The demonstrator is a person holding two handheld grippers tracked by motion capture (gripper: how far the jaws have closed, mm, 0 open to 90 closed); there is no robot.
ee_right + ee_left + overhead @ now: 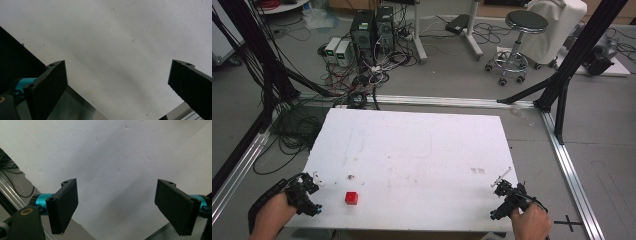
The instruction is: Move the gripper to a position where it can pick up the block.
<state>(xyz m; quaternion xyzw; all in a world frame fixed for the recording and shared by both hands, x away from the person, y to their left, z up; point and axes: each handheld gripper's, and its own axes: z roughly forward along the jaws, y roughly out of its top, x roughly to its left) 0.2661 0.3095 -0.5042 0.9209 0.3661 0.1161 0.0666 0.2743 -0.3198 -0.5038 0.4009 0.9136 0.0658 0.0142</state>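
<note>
A small red cube (351,198) lies on the white table (412,150) near its front edge, left of the middle. My left gripper (312,184) rests at the front left corner, a short way left of the cube. Its jaws stand wide apart over bare white board in the left gripper view (116,205), with nothing between them. My right gripper (504,189) sits at the front right corner, far from the cube. It is open too, over the board's edge in the right gripper view (117,85).
Beyond the table's far edge lie tangled cables and computer boxes (372,27) on the floor. A round stool (518,37) stands at the back right. Black frame posts (562,85) rise at the right, and aluminium rails (572,170) border the table.
</note>
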